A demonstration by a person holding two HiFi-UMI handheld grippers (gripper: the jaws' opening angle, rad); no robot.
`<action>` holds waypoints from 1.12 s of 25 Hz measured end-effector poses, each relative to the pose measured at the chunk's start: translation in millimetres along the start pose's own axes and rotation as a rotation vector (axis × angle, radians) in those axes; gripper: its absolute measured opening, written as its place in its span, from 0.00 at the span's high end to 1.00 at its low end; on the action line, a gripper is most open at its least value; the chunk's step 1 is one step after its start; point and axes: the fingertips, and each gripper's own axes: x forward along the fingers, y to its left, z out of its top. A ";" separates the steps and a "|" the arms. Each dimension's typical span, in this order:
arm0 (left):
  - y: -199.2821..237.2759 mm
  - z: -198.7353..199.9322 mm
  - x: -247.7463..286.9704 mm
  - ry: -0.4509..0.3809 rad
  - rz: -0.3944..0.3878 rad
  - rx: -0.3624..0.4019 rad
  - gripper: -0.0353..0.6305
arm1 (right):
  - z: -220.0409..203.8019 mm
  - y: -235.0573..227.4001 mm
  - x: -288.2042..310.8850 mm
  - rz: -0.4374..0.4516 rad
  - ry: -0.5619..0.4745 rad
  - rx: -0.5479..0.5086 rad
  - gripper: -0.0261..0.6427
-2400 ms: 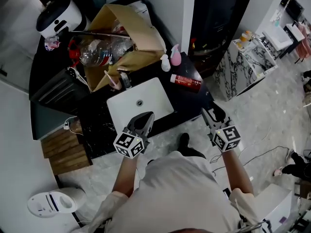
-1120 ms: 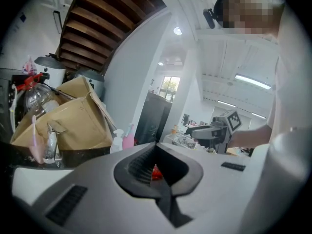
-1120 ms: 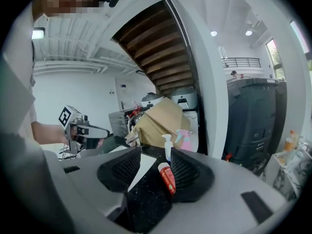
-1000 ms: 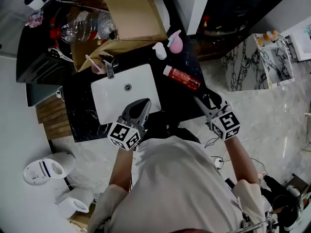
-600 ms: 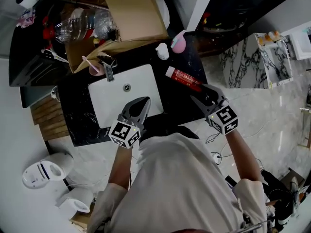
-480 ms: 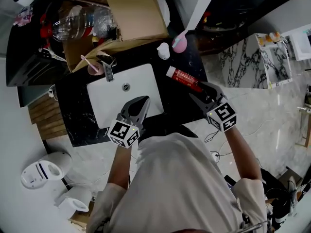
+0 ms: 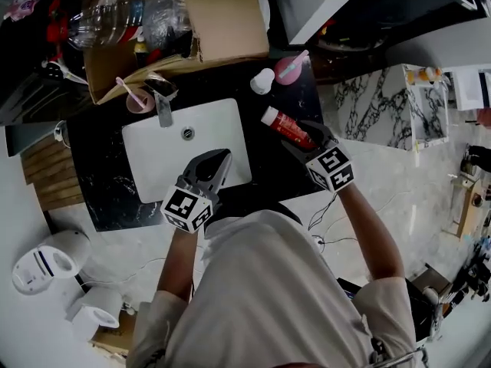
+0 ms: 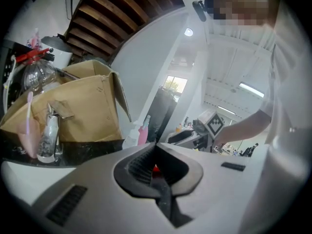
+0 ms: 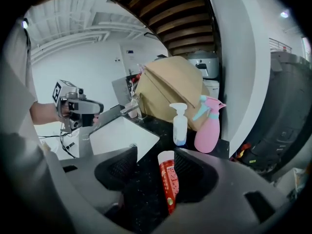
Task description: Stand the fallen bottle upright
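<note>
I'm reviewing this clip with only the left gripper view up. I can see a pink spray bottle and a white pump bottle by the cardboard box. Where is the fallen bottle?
Observer: The red bottle lies on its side on the black countertop, right of the white sink.
Operator: Has the right gripper got it?
Observer: No. The right gripper straddles it with its jaws apart. They have just been opening, and the pads aren't pressing on it.
Operator: Which end faces that gripper?
Observer: The base. Its white cap points away, toward the pump bottle.
</note>
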 end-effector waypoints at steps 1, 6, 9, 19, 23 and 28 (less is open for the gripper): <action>2.3 -2.0 0.8 0.002 0.000 -0.006 0.94 | -2.1 -0.7 7.4 0.004 0.020 -0.007 0.58; 13.8 -12.6 2.5 0.009 0.000 -0.033 0.94 | -11.9 -4.2 44.1 0.018 0.107 -0.047 0.56; 18.4 -18.5 3.4 0.013 0.000 -0.049 0.94 | -23.9 -8.9 64.9 0.023 0.181 -0.069 0.54; 33.3 -37.8 -7.7 0.017 0.028 -0.093 0.94 | -60.0 -20.7 122.1 0.023 0.402 -0.177 0.51; 40.4 -43.8 -14.7 0.018 0.046 -0.108 0.94 | -72.2 -22.9 137.9 0.023 0.480 -0.201 0.50; 48.1 -47.2 -22.4 0.016 0.066 -0.119 0.94 | -88.3 -26.4 146.0 0.028 0.596 -0.238 0.50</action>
